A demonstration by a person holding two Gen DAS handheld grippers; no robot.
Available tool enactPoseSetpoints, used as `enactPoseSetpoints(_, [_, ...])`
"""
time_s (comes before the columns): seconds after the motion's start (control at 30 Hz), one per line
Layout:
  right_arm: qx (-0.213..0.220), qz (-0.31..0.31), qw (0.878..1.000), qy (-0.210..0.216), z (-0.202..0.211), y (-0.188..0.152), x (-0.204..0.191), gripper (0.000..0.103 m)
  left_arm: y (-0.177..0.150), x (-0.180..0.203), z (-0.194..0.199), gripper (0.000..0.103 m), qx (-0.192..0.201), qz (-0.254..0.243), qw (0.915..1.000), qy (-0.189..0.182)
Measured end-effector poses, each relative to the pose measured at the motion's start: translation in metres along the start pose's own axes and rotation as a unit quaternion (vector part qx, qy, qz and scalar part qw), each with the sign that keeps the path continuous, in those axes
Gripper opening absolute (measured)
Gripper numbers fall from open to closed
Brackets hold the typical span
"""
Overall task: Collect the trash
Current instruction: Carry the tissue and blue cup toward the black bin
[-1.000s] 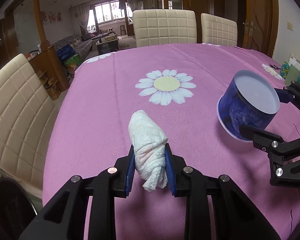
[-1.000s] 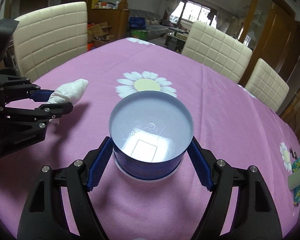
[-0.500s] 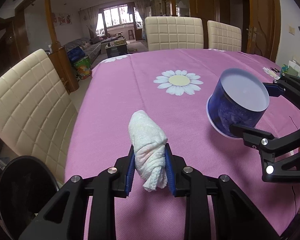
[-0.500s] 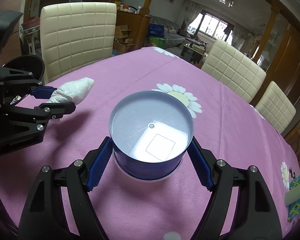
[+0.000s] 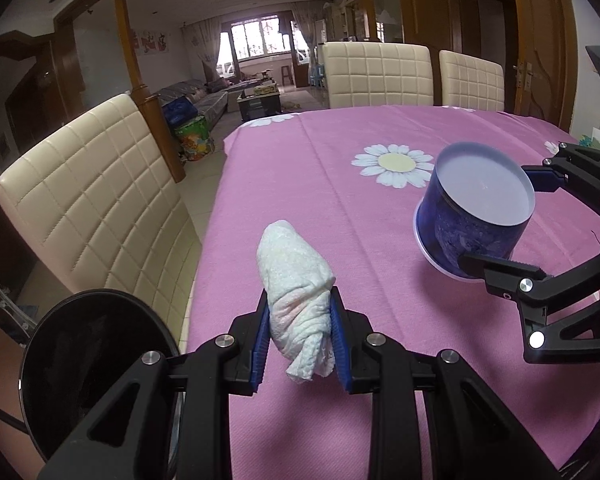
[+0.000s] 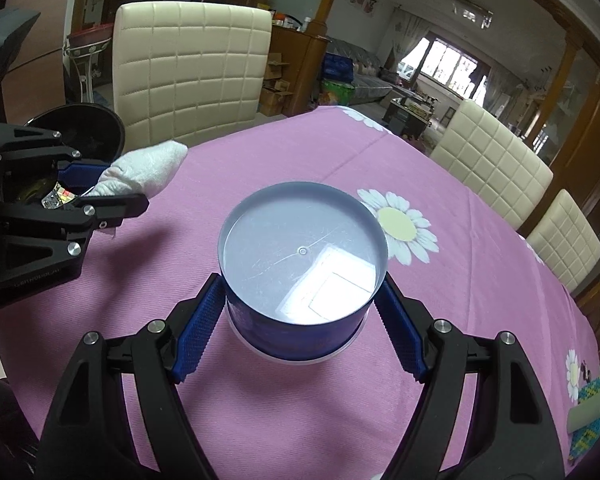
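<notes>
White crumpled tissue [image 5: 296, 280], twisted into a wad, sits pinched between the blue pads of the left tongs [image 5: 300, 344], which are drawn close together on its lower half; its rounded end pokes out ahead of them, clear above the pink tabletop [image 5: 340, 168]. To its right, the right tongs [image 6: 300, 332] are spread wide around a dark blue round tub [image 6: 302, 276] with a pale inside, their ribbed pads pressed against its opposite sides, so it is carried tilted and lifted off the cloth. The tub looks empty apart from a bright reflection on its bottom.

Both pieces of trash seem already picked up, so the step in hand is the carry toward a bin. A round black container [image 5: 96, 364] shows at the lower left of the left wrist view, beside the tabletop edge and below a cream quilted chair [image 5: 92, 192]; it is probably the bin, with some glinting scrap inside seen from the right wrist view.

Next, I judge, the wad must be brought over that black opening and let go, then the tub after it, held level enough not to slip from the pads.
</notes>
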State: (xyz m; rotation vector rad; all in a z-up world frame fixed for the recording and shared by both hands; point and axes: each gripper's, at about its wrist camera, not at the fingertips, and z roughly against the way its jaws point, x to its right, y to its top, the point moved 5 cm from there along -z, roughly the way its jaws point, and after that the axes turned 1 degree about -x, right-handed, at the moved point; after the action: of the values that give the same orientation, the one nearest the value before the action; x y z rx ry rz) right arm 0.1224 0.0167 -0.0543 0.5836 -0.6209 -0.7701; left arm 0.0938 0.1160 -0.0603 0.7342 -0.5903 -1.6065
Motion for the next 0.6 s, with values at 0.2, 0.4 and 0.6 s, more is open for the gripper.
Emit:
enactPoseSetpoints(0.2, [0.004, 0.009, 1.000, 0.008, 0.002, 0.009, -0.014, 0.076, -0.004, -0.023, 0.009, 0.027, 0.005, 0.019, 0.9996, 0.021])
enactPoseSetpoints(0.4, [0.005, 0.021, 1.000, 0.011, 0.001, 0.015, -0.027, 0.076, -0.011, -0.036, 0.013, 0.027, 0.003, 0.028, 0.9991, 0.033])
enactPoseSetpoints(0.6, [0.013, 0.034, 0.999, 0.018, 0.003, 0.027, -0.043, 0.076, -0.016, -0.041, 0.016, 0.027, 0.005, 0.037, 0.9987, 0.037])
